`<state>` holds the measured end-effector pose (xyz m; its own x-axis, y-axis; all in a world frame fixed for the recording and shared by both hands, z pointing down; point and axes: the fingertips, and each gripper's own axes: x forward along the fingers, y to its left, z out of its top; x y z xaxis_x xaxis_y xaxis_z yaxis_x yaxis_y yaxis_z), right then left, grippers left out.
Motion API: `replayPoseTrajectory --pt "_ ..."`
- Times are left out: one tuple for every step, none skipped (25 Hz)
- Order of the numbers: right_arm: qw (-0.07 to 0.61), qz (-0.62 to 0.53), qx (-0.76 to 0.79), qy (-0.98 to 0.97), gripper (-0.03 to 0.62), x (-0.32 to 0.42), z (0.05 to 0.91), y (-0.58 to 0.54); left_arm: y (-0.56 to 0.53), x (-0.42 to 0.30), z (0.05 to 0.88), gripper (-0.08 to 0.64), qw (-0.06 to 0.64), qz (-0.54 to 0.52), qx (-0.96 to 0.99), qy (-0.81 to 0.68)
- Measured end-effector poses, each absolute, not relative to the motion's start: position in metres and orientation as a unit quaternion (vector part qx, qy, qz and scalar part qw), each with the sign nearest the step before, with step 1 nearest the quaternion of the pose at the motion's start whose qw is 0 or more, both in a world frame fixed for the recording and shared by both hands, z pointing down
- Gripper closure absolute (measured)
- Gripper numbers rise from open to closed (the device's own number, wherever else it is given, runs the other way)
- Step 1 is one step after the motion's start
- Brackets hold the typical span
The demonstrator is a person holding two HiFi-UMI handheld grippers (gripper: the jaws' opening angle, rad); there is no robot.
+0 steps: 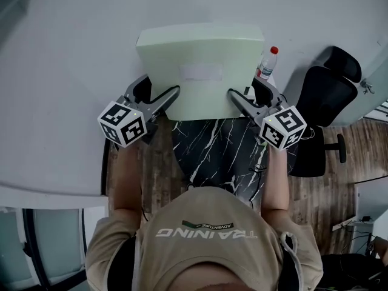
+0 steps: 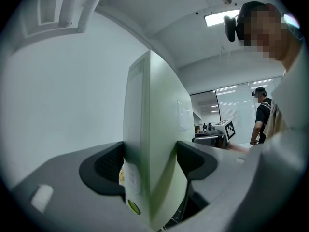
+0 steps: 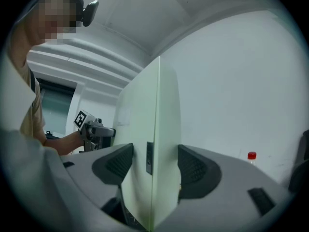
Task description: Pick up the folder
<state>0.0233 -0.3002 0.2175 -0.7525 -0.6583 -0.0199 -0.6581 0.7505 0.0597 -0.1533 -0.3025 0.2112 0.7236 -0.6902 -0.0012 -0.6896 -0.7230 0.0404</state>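
The light is soft and rather dim in my head view; the folder (image 1: 200, 71) looks pale and the shadows are weak. Both gripper views bend strongly at the edges and have black corners. A ceiling lamp (image 2: 218, 18) glares in the left gripper view. My jaws, near the lens, are unsharp.

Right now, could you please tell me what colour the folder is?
The folder is pale green, clearest in the head view.
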Motion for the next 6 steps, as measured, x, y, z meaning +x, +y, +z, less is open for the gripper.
replayPoseTrajectory --pt "0.002 -0.03 0.351 -0.936 0.321 0.0232 0.2182 -0.3006 -0.3026 -0.1533 0.2115 0.233 0.019 -0.007 0.928 -0.372" --pt "0.003 -0.03 0.351 -0.936 0.321 0.0231 0.2188 -0.3012 -0.3028 -0.1534 0.2118 0.233 0.019 -0.006 0.927 -0.373" --pt "0.004 -0.029 0.35 -0.936 0.321 0.0228 0.2193 -0.302 -0.3033 -0.1537 0.212 0.233 0.018 -0.005 0.927 -0.374" --pt "0.005 -0.028 0.349 -0.937 0.321 0.0225 0.2196 -0.3029 -0.304 -0.154 0.2121 0.233 0.018 -0.005 0.927 -0.375" --pt "0.005 -0.027 0.349 -0.937 0.321 0.0223 0.2199 -0.3039 -0.3048 -0.1544 0.2122 0.233 0.018 -0.004 0.927 -0.376" --pt "0.005 -0.026 0.349 -0.937 0.321 0.0222 0.2202 -0.3048 -0.3056 -0.1547 0.2122 0.233 0.017 -0.003 0.926 -0.376"
